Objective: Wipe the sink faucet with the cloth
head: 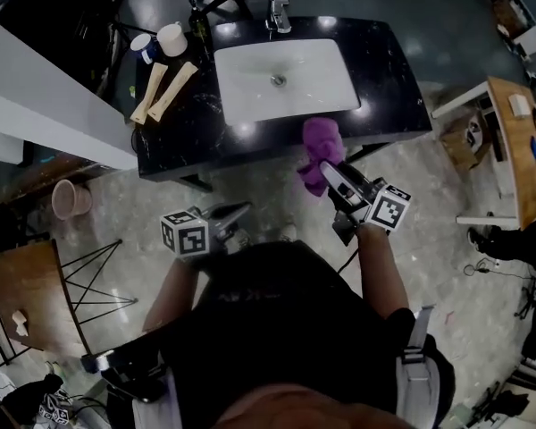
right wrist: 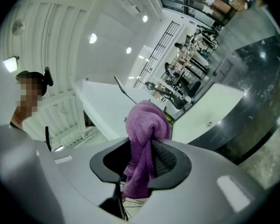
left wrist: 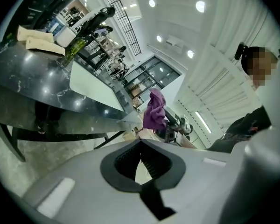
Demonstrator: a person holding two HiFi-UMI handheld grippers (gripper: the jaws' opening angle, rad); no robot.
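Cloth [right wrist: 147, 139]: purple towelling, bunched, hanging in folds. It is clamped between the two pads of the right tongs [right wrist: 141, 148], which are closed onto it part-way; one fold rises above the tips and the rest trails down behind them. In the head view the cloth sits just in front of the sink [head: 250, 70], at the sink's near right corner, over the front edge of the table [head: 393, 79]. Whether it touches the table cannot be told.

Faucet [head: 278, 9]: chrome, upright, mounted at the far rim of the sink, on the side opposite the cloth and well apart from it.

Sink: white rectangular basin set into the black table, drain near its middle.

Left tongs [left wrist: 141, 146]: jaws closed tip to tip, nothing between them. In the head view they are held well short of the sink, off its near left corner and over the floor, pointing towards the cloth; their own view shows the cloth and the right tongs ahead.

Other items: two beige tubes [head: 165, 90] lie side by side on the table to the left of the sink. Two cups [head: 159, 42] stand beyond them, level with the sink's far left corner.
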